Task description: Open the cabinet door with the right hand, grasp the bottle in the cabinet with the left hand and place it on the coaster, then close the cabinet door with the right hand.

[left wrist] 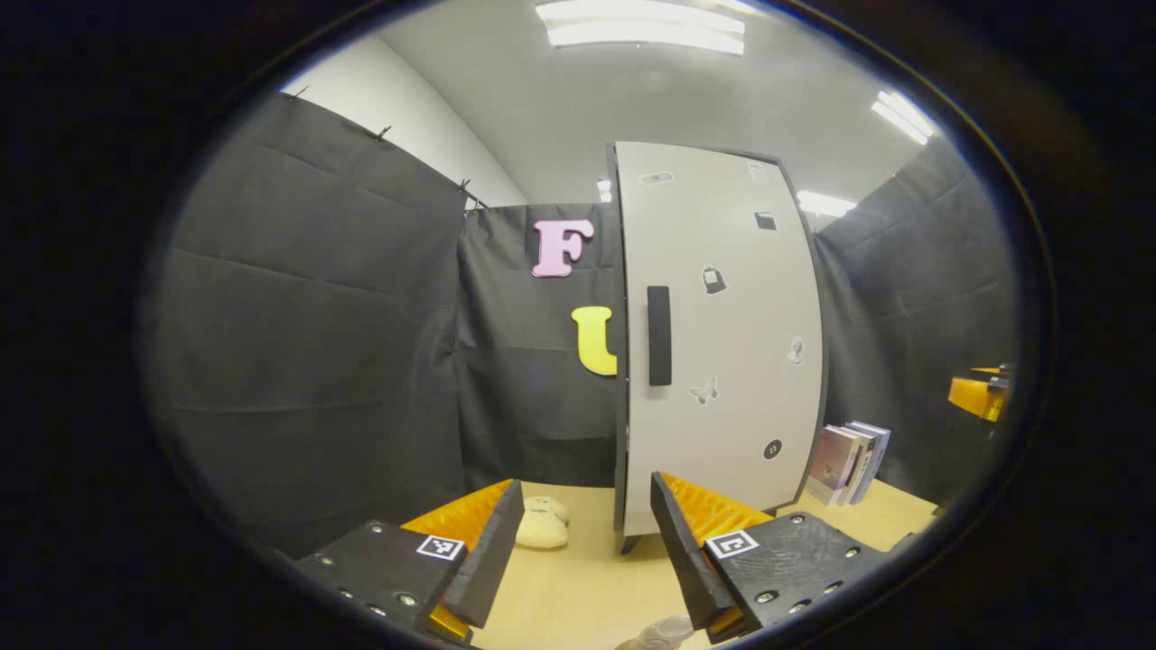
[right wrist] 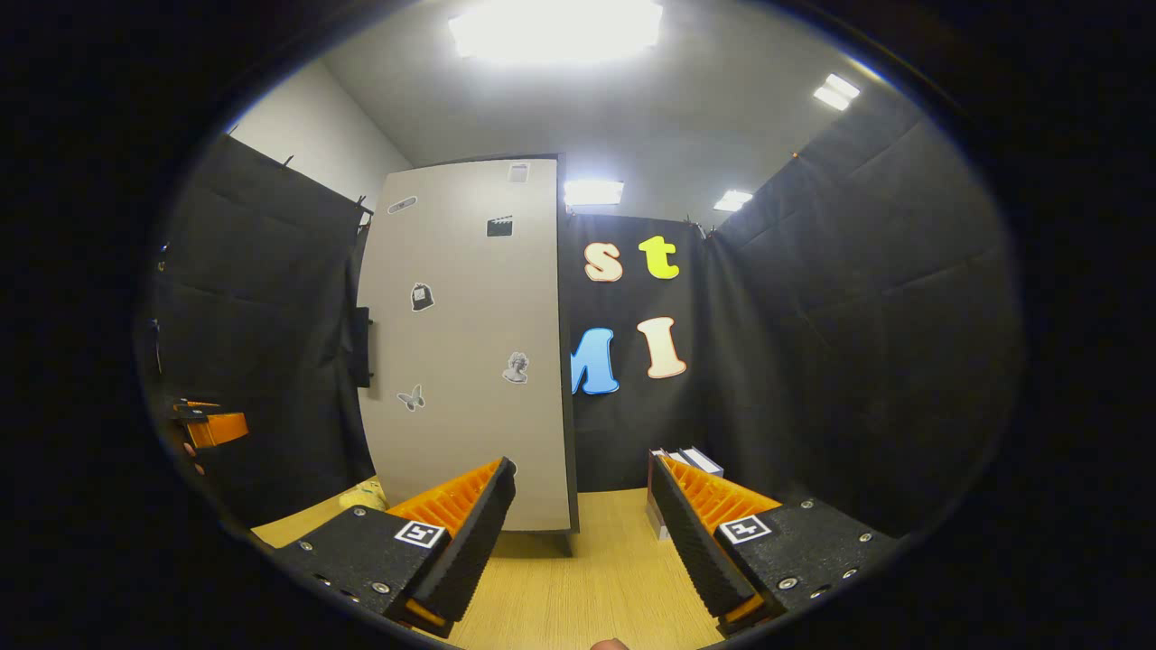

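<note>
Both tongs (left wrist: pixel 587 533) (right wrist: pixel 582 519) — ribbed inner faces, screw-studded mounts, square black-and-white marker tags.

- I'm holding the left gripper (left wrist: pixel 585 542) level, jaws standing wide apart, nothing between them.
- I'm holding the right gripper (right wrist: pixel 582 533) likewise, gaping, gripping nothing.

We see black cloth walls (left wrist: pixel 316 316) closing the booth on the left, far and right sides, hung from clips along their top edge. Above them we see a white wall (left wrist: pixel 397 117) and a grey ceiling (right wrist: pixel 686 117) with bright strip lights (left wrist: pixel 646 27). Below, a pale wooden desk (right wrist: pixel 614 578) runs to the far cloth, with some books (left wrist: pixel 849 462) standing at its far right.
</note>
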The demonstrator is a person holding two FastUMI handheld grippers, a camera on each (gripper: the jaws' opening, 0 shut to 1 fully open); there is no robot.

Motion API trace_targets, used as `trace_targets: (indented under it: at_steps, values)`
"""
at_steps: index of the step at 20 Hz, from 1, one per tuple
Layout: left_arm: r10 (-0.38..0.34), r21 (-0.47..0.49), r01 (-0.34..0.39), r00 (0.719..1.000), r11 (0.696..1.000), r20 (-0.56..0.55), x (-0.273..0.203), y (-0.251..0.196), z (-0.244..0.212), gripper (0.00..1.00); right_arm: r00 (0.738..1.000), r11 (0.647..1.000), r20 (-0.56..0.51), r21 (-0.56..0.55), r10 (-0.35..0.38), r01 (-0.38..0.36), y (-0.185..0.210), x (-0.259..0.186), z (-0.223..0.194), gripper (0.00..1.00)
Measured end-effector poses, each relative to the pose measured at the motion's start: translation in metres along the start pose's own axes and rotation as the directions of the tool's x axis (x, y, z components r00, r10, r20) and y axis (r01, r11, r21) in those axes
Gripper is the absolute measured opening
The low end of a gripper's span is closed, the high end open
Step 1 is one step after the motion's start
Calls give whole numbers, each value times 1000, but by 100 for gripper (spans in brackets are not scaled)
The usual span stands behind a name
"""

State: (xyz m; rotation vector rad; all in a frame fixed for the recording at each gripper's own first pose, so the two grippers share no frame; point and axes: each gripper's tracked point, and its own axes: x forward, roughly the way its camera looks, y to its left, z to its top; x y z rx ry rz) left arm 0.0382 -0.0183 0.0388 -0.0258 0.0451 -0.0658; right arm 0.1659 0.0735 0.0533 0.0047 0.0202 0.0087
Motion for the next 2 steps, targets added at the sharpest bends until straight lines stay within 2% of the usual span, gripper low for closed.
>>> trace_targets:
  at_steps: [2]
  values:
    - [1,-1,-1,1000,1000,3,0,2,3,81,1000,1000,2,-1,-2,2,1,1,0,94]
